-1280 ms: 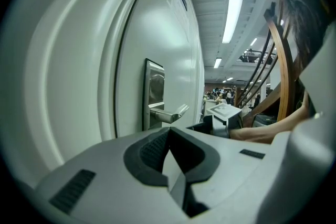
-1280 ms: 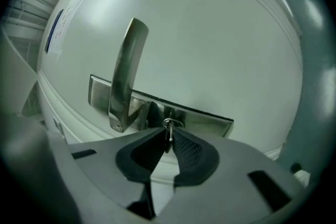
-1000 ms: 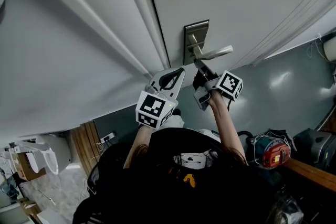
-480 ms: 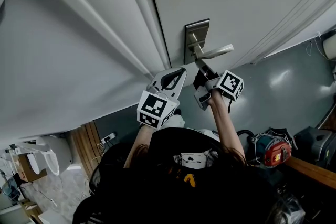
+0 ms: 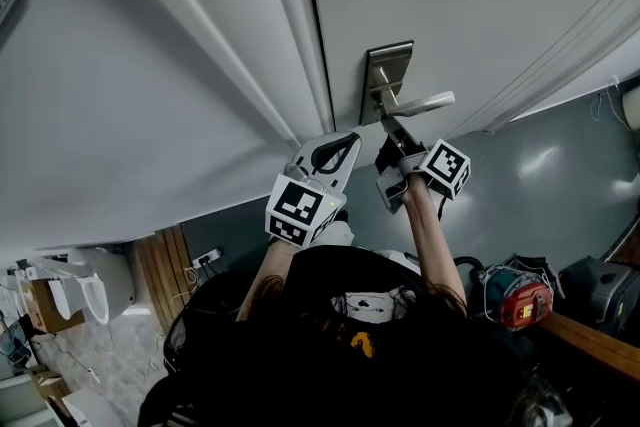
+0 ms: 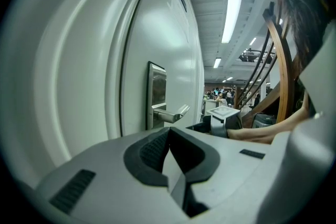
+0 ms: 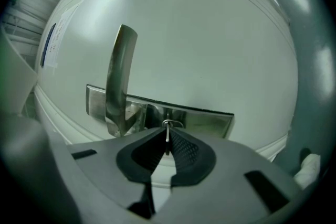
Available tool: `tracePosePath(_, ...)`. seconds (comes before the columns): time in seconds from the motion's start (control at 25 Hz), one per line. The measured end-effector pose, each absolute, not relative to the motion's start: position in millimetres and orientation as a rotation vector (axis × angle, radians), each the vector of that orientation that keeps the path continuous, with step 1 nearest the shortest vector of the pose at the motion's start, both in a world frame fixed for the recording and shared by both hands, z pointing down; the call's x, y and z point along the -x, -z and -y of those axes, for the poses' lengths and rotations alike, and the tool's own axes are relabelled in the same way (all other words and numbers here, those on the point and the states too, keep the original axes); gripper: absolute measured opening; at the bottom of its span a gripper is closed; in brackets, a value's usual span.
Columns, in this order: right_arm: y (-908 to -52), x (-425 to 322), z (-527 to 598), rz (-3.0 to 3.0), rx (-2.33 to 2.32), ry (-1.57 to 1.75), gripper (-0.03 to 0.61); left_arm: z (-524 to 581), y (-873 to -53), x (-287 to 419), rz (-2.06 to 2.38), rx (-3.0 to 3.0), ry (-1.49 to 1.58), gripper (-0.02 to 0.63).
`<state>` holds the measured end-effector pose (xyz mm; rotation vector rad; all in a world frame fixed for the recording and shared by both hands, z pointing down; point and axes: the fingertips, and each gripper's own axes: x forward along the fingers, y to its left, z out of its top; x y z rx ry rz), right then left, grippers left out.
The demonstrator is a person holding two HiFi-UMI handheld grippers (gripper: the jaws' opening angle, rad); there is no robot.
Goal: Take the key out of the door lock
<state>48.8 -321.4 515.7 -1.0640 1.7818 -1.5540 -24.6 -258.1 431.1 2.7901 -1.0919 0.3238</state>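
Metal key [image 7: 167, 131] sits pinched in my right gripper [image 7: 167, 142] at the lock plate [image 7: 210, 116] — I'd draw it straight out, no twist. My left gripper [image 6: 169, 139] is closed on nothing.

Thin key [image 7: 167, 139] edge-on at silver lock plate [image 7: 210, 120].

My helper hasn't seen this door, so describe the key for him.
On the white door, find the steel lock plate with the lever handle. The key is the thin ringed sliver beside that lever, pinched in the right gripper.
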Motion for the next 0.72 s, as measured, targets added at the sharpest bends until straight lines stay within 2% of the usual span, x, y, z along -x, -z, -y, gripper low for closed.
tracePosePath(0.72, -515.6, -49.2, 321.1, -1.753, 1.065, 1.567, 0.020, 251.3, -430.3, 31.7, 1.149, -2.767, -0.338, 0.008)
